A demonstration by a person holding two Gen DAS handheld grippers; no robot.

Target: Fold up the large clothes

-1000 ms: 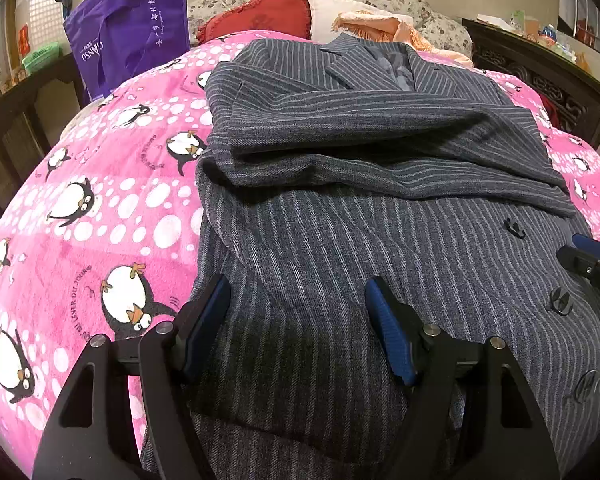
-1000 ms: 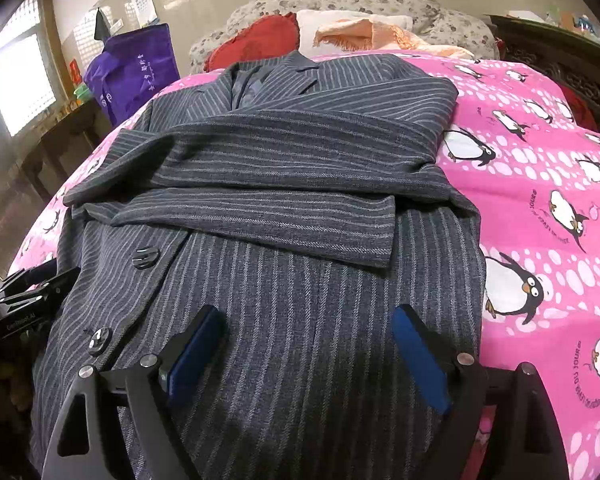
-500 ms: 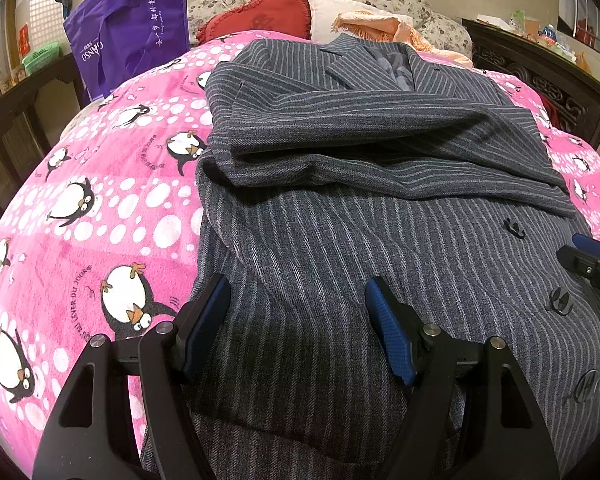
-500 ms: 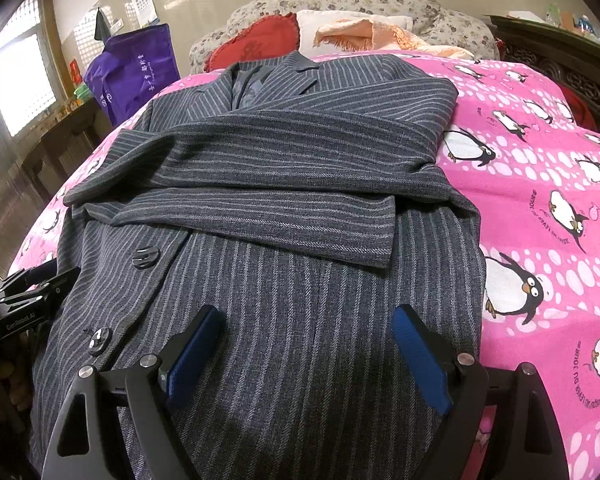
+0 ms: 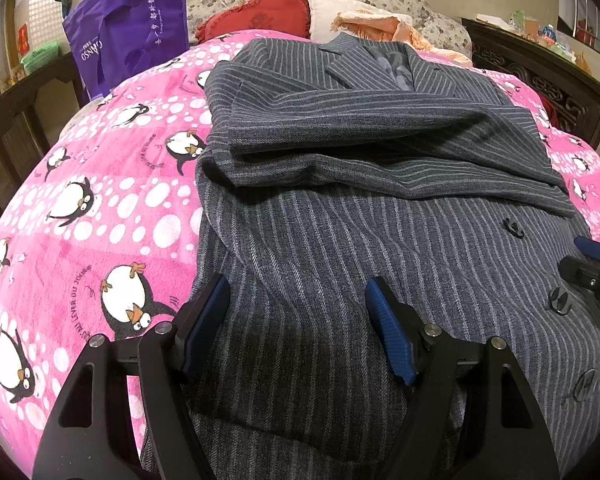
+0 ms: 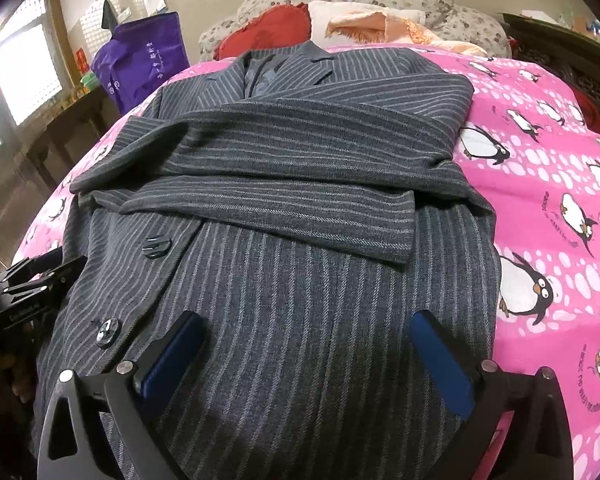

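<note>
A grey pinstriped suit jacket (image 5: 360,184) lies front up on the pink penguin bedspread (image 5: 100,208), collar far from me, both sleeves folded across its chest. It also shows in the right wrist view (image 6: 300,208). My left gripper (image 5: 298,320) is open, its blue pads just above the jacket's lower left part near the hem. My right gripper (image 6: 304,352) is open over the jacket's lower right part. The right gripper's tip shows at the right edge of the left wrist view (image 5: 592,268). The left gripper shows at the left edge of the right wrist view (image 6: 24,288).
A purple shopping bag (image 5: 128,44) stands at the bed's far left. A red cushion (image 5: 260,16), a white pillow and an orange cloth (image 5: 380,28) lie at the head. Dark wooden furniture (image 5: 540,76) flanks the bed on both sides.
</note>
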